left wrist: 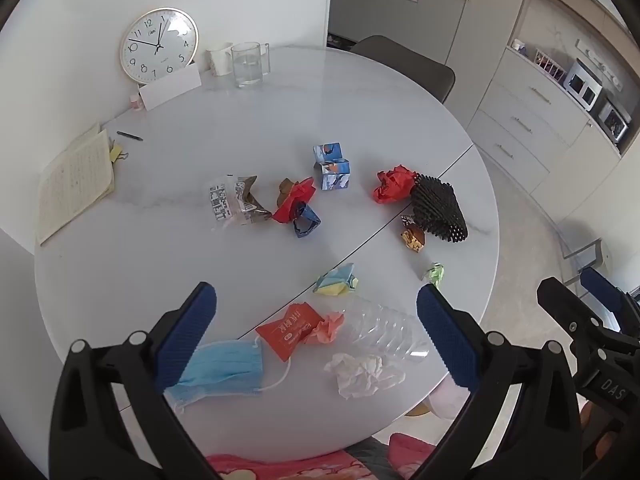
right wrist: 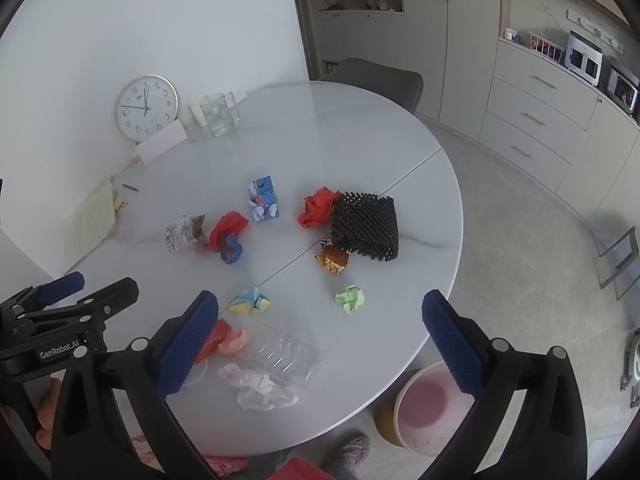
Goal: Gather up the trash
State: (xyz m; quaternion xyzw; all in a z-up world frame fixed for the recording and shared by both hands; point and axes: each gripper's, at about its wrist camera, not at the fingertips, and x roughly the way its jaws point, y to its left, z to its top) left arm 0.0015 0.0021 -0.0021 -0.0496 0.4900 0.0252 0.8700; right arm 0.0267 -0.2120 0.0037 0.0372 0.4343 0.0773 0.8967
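A: Where did the trash lie relative to the jaws?

B: Both grippers hung above the near edge of the round white table [left wrist: 160, 216], jaws spread wide and holding nothing. Between the fingers of the left gripper [left wrist: 316, 334] lay the red packet [left wrist: 286, 330], a pink paper wad [left wrist: 330, 326], the clear plastic bottle [left wrist: 386, 334] and a crumpled white tissue [left wrist: 362, 372]. The blue face mask [left wrist: 224, 364] sat partly behind its left finger.

A: And the right gripper [right wrist: 320, 338]?

B: The same bottle [right wrist: 286, 354] and tissue [right wrist: 258, 390] lay between its fingers, towards the left one. The green paper ball [right wrist: 350, 298] sat just beyond.

A: What did one view show that the other missed?

B: The right wrist view showed the pink bin [right wrist: 424, 408] on the floor beside the table, open side up; the left view caught only a sliver of it under the table edge. The mask showed plainly only in the left view. Each view caught the other gripper at its edge.

A: How did the bottle lie?

B: On its side, flattened, long axis running from far left to near right in both views. I could not tell which end was the neck.

A: Farther back?

B: A black mesh sleeve [right wrist: 366, 226] touching a red paper wad [right wrist: 318, 210], a gold wrapper [right wrist: 332, 260] just in front of them, and a blue printed carton [right wrist: 263, 200] near the middle.
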